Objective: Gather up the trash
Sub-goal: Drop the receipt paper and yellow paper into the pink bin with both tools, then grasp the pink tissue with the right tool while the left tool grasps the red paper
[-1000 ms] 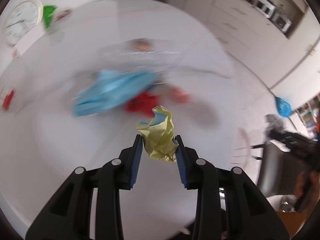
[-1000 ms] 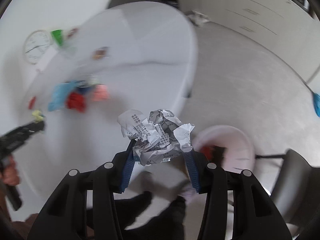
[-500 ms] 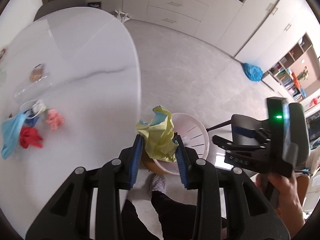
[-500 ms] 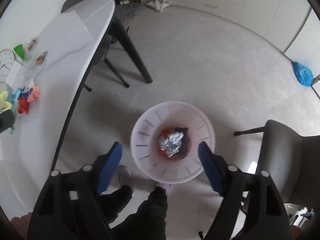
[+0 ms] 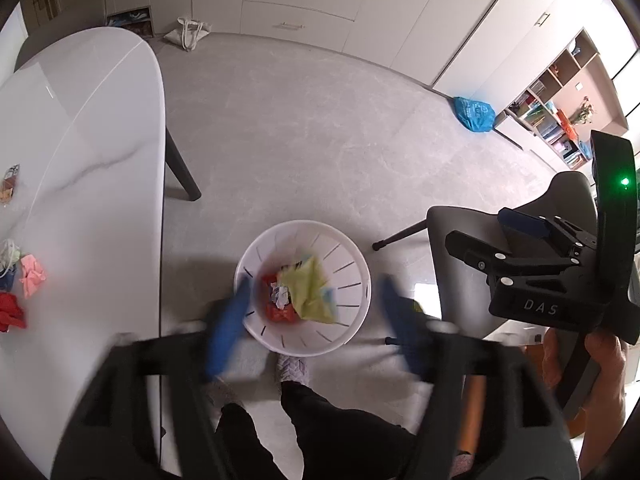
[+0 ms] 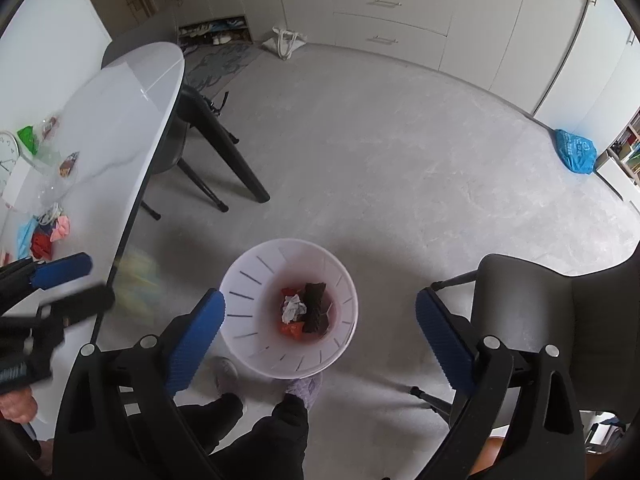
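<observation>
A white slotted trash bin (image 5: 348,248) stands on the floor below both grippers; it also shows in the right wrist view (image 6: 248,280). My left gripper (image 5: 316,328) is open above it, its blue pads blurred. A yellow crumpled paper (image 5: 308,292) is over the bin's mouth, free of the fingers. In the right wrist view a yellow blur (image 6: 138,280) shows by the table edge. My right gripper (image 6: 320,332) is open and empty above the bin, where a grey paper ball (image 6: 292,306) lies with red and dark scraps. Pink (image 5: 32,276) and red (image 5: 10,312) scraps lie on the white table (image 5: 100,160).
A grey chair (image 6: 560,300) stands right of the bin. The table's dark legs (image 6: 228,148) are to the left. My feet (image 5: 292,372) are just below the bin. A blue bag (image 5: 474,114) lies on the floor by the cupboards.
My left gripper has opened and let go of the yellow paper, which now drops into the bin. The right gripper stays open over the bin after dropping the grey paper ball.
</observation>
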`<state>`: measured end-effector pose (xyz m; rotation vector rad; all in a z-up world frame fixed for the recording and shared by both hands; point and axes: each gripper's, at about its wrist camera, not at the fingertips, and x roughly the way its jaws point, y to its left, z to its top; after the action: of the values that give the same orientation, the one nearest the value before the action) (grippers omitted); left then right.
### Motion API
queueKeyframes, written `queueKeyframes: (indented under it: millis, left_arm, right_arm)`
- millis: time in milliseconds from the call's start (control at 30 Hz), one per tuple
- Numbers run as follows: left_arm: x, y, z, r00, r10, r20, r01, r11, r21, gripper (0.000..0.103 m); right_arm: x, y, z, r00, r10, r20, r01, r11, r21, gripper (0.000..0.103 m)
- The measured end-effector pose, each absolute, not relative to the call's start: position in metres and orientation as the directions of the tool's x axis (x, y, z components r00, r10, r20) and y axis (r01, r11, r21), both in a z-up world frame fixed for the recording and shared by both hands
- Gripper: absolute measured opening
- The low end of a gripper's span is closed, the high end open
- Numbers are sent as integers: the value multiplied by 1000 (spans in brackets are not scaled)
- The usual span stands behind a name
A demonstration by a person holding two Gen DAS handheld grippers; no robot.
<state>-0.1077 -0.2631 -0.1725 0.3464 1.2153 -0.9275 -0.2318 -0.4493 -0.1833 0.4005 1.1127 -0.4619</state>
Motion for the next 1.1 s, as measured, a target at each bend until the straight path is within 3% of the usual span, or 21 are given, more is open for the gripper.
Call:
queueKeyframes:
  millis: [67,167,567,933,1100]
  left_arm:
    - [-109,-260,-167,65,-435,-898,759,606,-239,92]
    - [-109,-254,-163,71,-437,-896,751,615,-240,95]
    - [-89,-224,-144,187,-415,-891,682,707,-186,95]
    - [-36,-91,-124,405,-271,-874,483,874,-47,95]
    - [-14,-26,-127,436,-219,-873,364,930,-52,95]
  right_arm:
    - [-233,-451,-183,371,-154,-916,544,836,80,96]
    - [-235,-454,-183,375,-151,-915,543,835,85,96]
    - [-213,-428,-171,414,-109,-904,484,867,117,96]
    - [-126,-332,-154,476,17,-879,240,959,149,96]
    - [-88,-281,-156,475,85,-876,131,977,166,96]
